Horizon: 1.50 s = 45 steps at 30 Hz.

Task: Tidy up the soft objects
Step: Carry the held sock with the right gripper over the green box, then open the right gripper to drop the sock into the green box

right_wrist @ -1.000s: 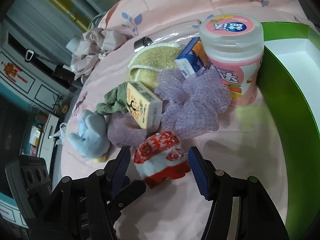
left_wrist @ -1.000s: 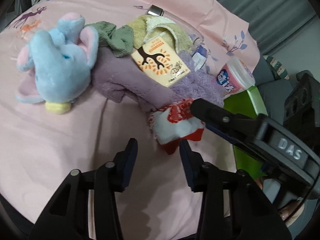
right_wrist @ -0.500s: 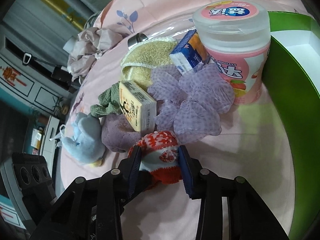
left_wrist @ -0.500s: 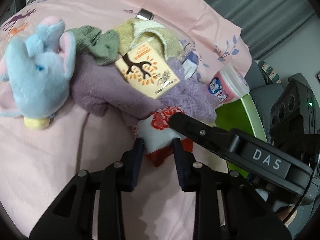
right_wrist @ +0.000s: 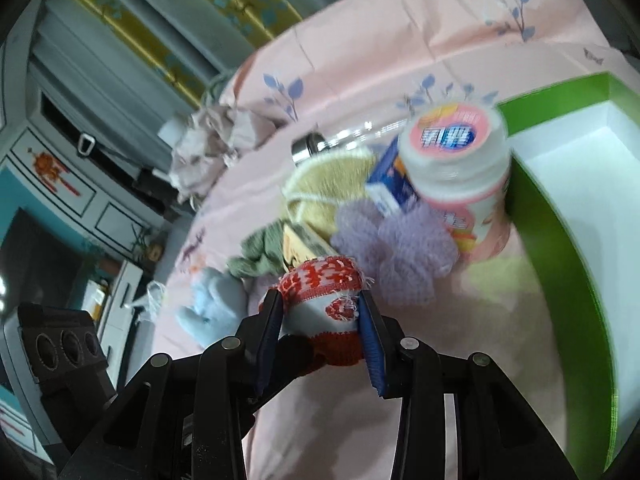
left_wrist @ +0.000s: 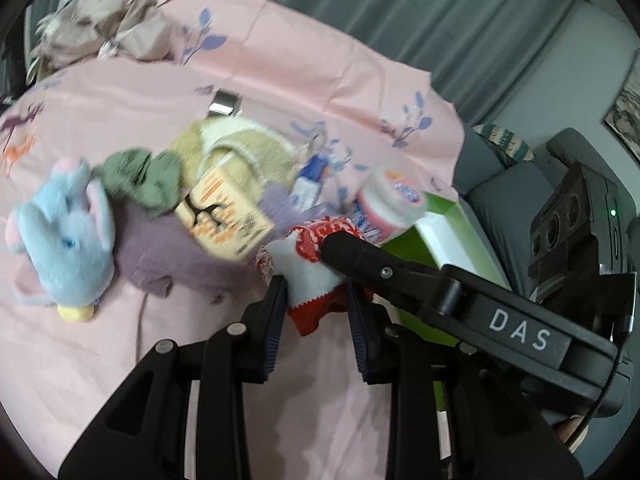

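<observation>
A red and white knitted sock (left_wrist: 308, 276) (right_wrist: 324, 300) hangs just above the pink sheet, gripped from two sides. My left gripper (left_wrist: 318, 292) is shut on its lower red and white end. My right gripper (right_wrist: 322, 312) is shut on its patterned cuff end, and its finger crosses the left wrist view from the right. Behind the sock lie a blue plush elephant (left_wrist: 64, 236) (right_wrist: 212, 304), a purple fluffy cloth (left_wrist: 160, 252), a green cloth (left_wrist: 140, 180), a yellow slipper (left_wrist: 236, 148) (right_wrist: 324, 176) and a lilac mesh puff (right_wrist: 396, 252).
A green box with a white inside (right_wrist: 560, 208) (left_wrist: 444, 236) stands at the right. A pink-lidded jar (right_wrist: 460, 152) (left_wrist: 392, 200), a blue carton (right_wrist: 392, 184) and a yellow carton (left_wrist: 220, 216) sit among the soft things. Crumpled fabric (left_wrist: 100, 24) lies at the far end of the bed.
Both grippers shut on the sock and lifted it off the sheet; the pile behind now sits lower and farther off in both views.
</observation>
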Motion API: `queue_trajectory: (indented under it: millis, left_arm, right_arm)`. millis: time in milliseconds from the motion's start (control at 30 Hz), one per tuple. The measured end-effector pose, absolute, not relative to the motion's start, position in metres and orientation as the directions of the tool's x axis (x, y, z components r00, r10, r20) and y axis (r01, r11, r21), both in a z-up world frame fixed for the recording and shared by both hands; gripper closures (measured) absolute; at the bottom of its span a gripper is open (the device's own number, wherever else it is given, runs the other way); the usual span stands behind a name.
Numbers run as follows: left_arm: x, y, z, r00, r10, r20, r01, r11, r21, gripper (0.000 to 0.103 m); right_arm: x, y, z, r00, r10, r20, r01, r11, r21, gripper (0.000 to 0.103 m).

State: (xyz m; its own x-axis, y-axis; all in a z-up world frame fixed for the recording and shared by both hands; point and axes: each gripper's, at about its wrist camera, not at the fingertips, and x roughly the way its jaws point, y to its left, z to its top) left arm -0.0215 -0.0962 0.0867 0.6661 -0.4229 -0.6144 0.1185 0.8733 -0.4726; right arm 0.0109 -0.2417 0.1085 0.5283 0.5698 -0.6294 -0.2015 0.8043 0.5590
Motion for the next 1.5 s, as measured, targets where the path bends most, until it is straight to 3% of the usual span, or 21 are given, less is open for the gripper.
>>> queue_trajectory:
  millis: [267,633,1500]
  left_arm:
    - [-0.030,-0.130,0.123,0.701,-0.453,-0.550,0.239,0.877,-0.418,0.076]
    - [-0.028,-0.190,0.144,0.664,-0.534,-0.524,0.397,0.845,-0.357,0.076]
    - [0.016,-0.274,0.093,0.426,-0.627,-0.653,0.467,0.770,-0.435,0.076]
  right_arm:
    - [-0.009,-0.275,0.142,0.643,0.548,-0.535,-0.199,0.794,0.574,0.062]
    - [-0.030,-0.341,0.154,0.767,0.451,-0.456,-0.097,0.785,0.612,0.062]
    - [-0.020,-0.417,0.102,0.736,0.265,-0.623,0.227,0.771,0.595,0.062]
